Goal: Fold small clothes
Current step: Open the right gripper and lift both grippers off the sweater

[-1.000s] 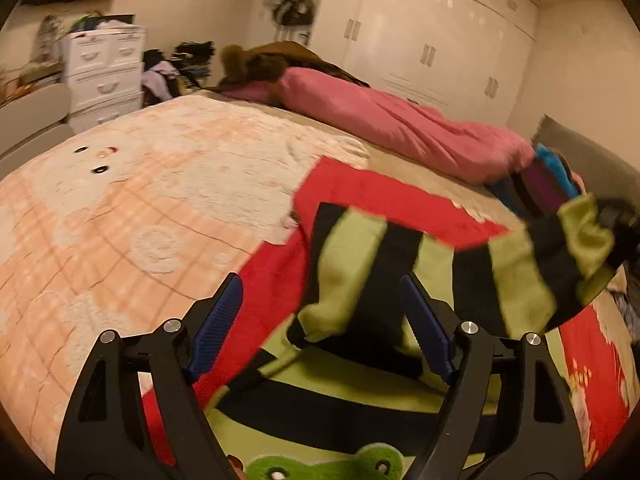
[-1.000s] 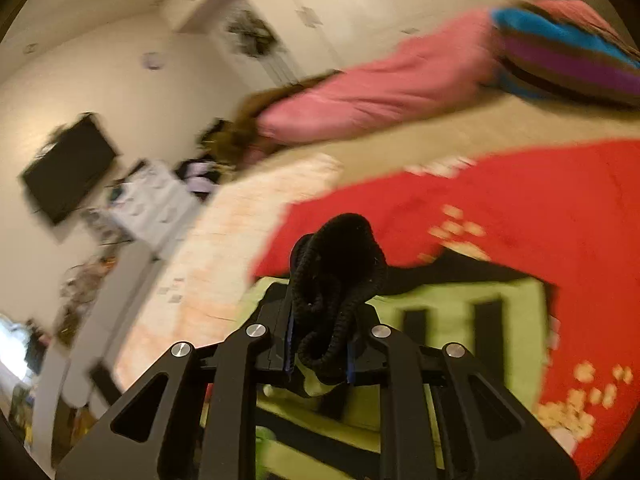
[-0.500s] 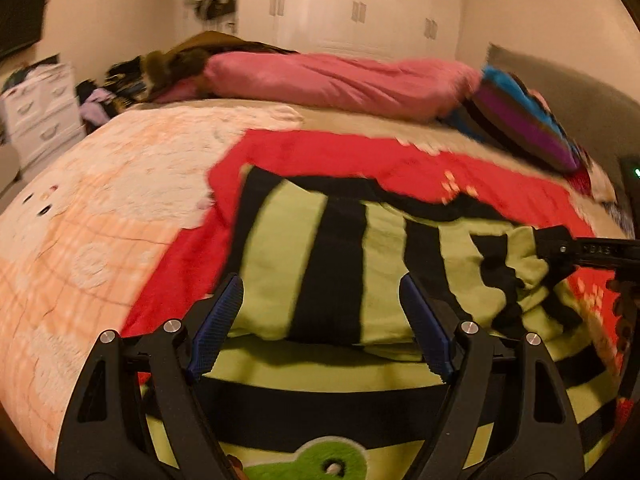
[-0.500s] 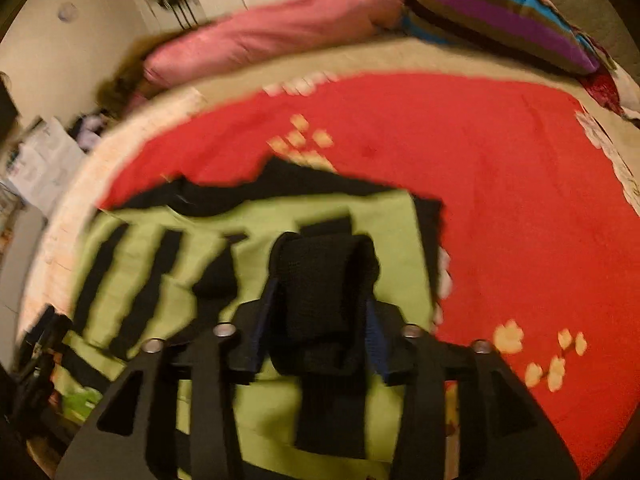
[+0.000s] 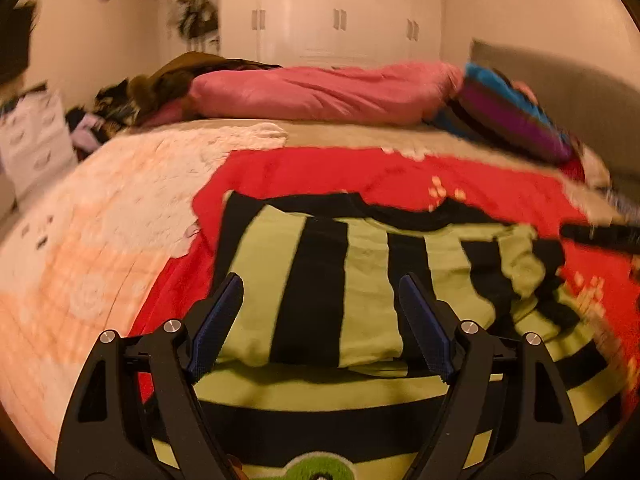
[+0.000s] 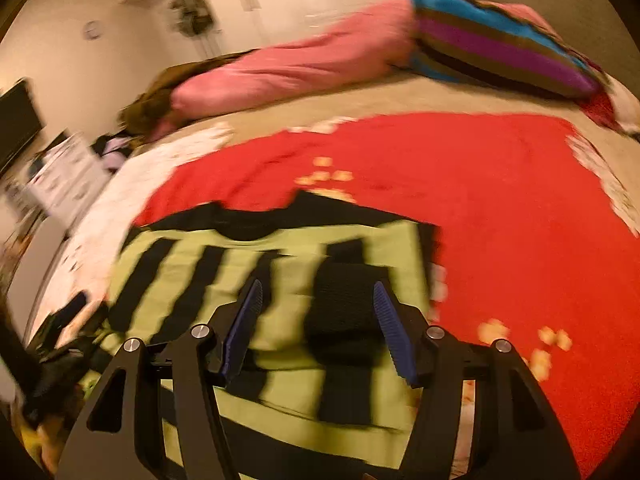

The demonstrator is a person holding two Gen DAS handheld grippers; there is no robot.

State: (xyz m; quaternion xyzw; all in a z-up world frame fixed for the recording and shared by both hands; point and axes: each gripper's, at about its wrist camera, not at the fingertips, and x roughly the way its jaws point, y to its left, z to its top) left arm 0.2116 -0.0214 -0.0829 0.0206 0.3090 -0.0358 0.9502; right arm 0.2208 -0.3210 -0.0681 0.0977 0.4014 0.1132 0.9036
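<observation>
1. Surface: a bed (image 5: 100, 220), peach/white quilt on its left part, red blanket (image 6: 500, 208) w/ small yellow marks over the middle & right. Pink duvet roll (image 5: 320, 92) along the far edge, striped pillow (image 6: 492, 40) in blue/purple/brown at the far right.
2. Room: white wardrobe doors (image 5: 340, 12) behind the bed, white drawer unit (image 5: 32, 136) at left w/ a heap of clothes beside it, dark screen on the left wall.
3. Containers: only the drawers, all closed; contents not visible.
4. Task thing: green-and-black striped top (image 5: 312, 280) lies flat on the red blanket, a sleeve folded across its body. Its black cuff (image 6: 344, 304) rests on the top.
5. My left tongs (image 5: 320, 300) stand wide over the top's near part, nothing between the pads.
6. My right tongs (image 6: 316, 304) are part-way apart and have just been opening; the cuff lies between the pads, which don't press on it. Frame is blurred.
7. Vs a sec ago: the cuff was pinched in my right tongs and held up in the air w/ the sleeve stretched out; now it's down on the top. Left tongs' gap is unchanged.
</observation>
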